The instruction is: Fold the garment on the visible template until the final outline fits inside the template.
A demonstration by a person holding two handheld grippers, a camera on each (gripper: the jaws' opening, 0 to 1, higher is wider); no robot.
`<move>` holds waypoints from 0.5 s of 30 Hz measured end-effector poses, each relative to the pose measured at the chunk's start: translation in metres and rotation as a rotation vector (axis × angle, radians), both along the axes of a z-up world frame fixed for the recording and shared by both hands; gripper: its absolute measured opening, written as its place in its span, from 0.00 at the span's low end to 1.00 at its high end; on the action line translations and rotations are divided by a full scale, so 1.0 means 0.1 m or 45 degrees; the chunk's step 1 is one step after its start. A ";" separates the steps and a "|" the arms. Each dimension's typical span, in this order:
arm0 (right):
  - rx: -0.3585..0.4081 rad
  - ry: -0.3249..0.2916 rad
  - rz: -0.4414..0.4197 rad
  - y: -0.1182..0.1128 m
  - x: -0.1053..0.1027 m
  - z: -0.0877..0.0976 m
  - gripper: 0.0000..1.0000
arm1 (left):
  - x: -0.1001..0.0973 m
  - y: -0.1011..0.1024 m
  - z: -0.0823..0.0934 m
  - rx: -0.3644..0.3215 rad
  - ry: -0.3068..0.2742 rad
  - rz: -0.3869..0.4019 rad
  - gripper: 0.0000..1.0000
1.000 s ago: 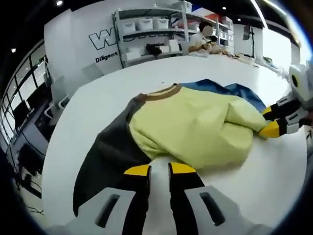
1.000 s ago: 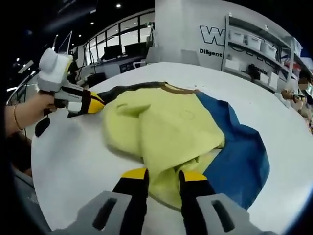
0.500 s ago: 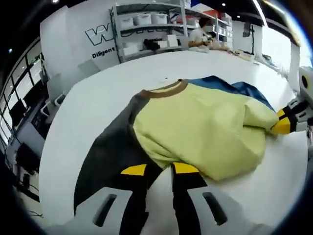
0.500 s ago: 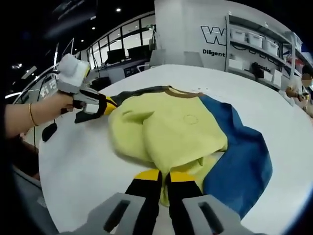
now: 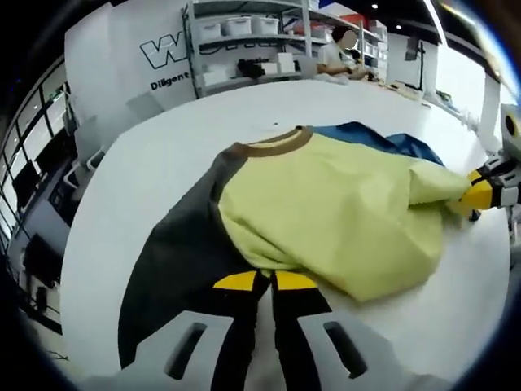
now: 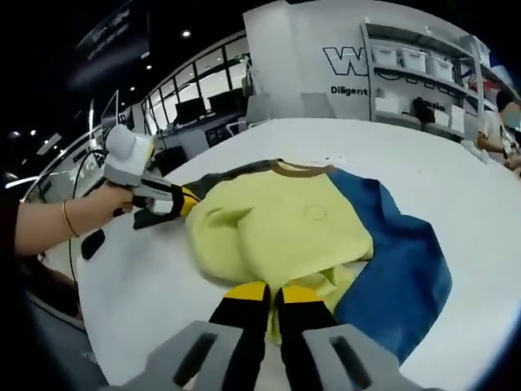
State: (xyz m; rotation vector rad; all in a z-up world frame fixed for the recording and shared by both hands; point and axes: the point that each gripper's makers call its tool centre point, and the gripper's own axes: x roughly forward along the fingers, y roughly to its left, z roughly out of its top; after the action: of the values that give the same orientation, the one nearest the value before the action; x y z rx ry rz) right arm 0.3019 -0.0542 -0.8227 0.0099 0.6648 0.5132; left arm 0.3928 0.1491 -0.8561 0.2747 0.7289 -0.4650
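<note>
Both grippers pinch the shirt (image 5: 326, 212) hem on the table (image 5: 163, 138): left gripper (image 5: 266, 282) and right gripper (image 6: 273, 292) jaws closed on yellow fabric. Risk: uneven pull bunches the fold, or cloth slips a pinch; no template discernible.

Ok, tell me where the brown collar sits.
In the left gripper view the brown collar lies at the garment's far edge, between the grey sleeve and blue sleeve.

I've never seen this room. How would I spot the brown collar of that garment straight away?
Start at the big white table, where one three-coloured garment lies: pale yellow in the middle, a dark grey sleeve on one side, blue on the other. The brown collar is the narrow curved band at the yellow part's far edge, away from both hand-held grippers. It is the only brown strip there.
</note>
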 end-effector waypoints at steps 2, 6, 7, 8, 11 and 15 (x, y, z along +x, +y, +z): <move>0.023 -0.002 -0.006 -0.01 0.01 0.05 0.00 | -0.02 0.00 0.07 0.002 -0.022 -0.013 0.04; 0.056 -0.011 -0.010 -0.04 0.03 0.17 0.00 | 0.00 0.07 0.18 -0.021 -0.041 -0.024 0.04; 0.070 -0.015 -0.012 -0.05 0.04 0.22 0.00 | 0.01 0.09 0.20 -0.023 -0.045 -0.026 0.04; 0.090 -0.022 -0.020 -0.06 0.05 0.26 0.00 | 0.01 0.10 0.25 -0.023 -0.057 -0.030 0.04; 0.133 -0.030 -0.028 -0.11 0.09 0.38 0.00 | 0.03 0.13 0.37 -0.016 -0.085 -0.054 0.04; 0.140 -0.057 -0.038 -0.18 0.16 0.51 0.00 | 0.04 0.16 0.50 -0.009 -0.100 -0.115 0.04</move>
State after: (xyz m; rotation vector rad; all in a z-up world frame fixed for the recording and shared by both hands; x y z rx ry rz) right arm 0.3177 -0.0725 -0.7718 0.1115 0.5911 0.5198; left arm 0.3964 0.1654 -0.8061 0.3187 0.6403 -0.5397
